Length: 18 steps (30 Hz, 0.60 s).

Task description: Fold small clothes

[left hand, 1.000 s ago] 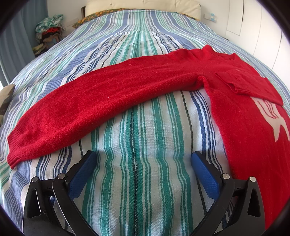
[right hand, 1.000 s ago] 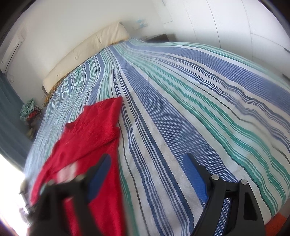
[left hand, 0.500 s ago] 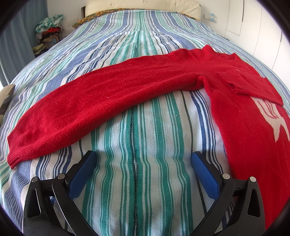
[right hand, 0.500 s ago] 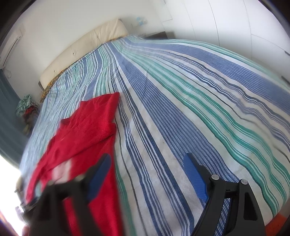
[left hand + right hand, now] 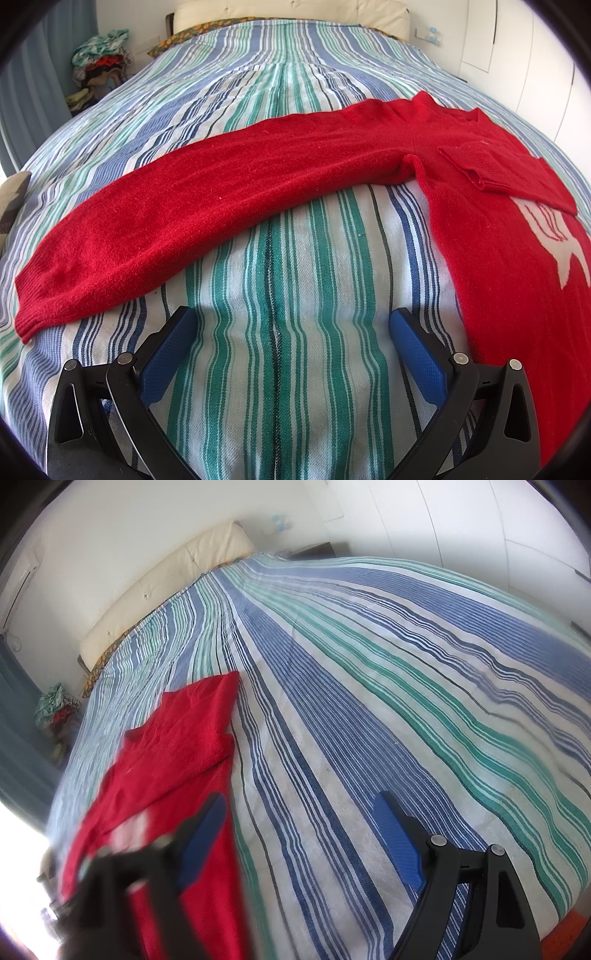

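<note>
Not much has moved since the earlier pictures. In the left wrist view nothing has shifted at all. In the right wrist view the picture has slid a little, so the red sweater now sits a bit further to the right and a bit lower than before.

Left wrist view: the left gripper (image 5: 291,325) hangs over the striped bed cover (image 5: 288,369) with its two blue pads far apart. Nothing is between them, only the bare cover below, so it is let go and holds nothing. The red sweater (image 5: 498,258) lies flat on the bed. Its body is at the right side of the picture, with a white shape (image 5: 561,243) on the front. One long sleeve (image 5: 207,210) is stretched out across the bed to the left, just past the gripper's tips. The other sleeve (image 5: 491,166) is folded over the chest. Far back are a cream headboard (image 5: 295,11) and a pile of clothes (image 5: 99,59) in the left corner.

Right wrist view: the right gripper (image 5: 299,812) is also spread wide and holds nothing. Its left finger (image 5: 199,838) looks blurry and hangs over the edge of the red sweater (image 5: 177,746), but I cannot tell if it touches. Its right finger (image 5: 399,845) is over the bare striped bed cover (image 5: 406,701). The sweater fills the lower left of this view. White cupboard doors (image 5: 480,528) stand behind the bed.
</note>
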Tool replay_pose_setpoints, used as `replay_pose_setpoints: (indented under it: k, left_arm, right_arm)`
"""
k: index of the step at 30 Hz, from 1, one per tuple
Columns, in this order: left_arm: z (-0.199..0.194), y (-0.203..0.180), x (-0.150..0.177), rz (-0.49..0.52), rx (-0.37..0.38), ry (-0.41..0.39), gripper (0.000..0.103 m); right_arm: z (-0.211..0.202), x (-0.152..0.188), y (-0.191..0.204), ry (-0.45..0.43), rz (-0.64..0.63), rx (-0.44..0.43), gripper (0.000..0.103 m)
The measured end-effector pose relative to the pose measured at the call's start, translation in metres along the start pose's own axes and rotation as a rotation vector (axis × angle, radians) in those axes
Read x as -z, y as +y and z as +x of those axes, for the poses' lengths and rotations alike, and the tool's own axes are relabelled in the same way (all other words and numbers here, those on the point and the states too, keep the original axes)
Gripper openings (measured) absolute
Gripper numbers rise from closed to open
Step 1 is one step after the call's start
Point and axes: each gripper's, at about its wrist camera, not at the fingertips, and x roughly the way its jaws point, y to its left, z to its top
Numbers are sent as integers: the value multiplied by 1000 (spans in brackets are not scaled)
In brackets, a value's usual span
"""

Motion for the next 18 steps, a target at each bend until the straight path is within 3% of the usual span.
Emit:
replay_pose_setpoints:
  k: [18]
  left_arm:
    - [0,0,0,0,0,0,103]
  right_arm:
    - [3,0,-5,10,30,-5,81]
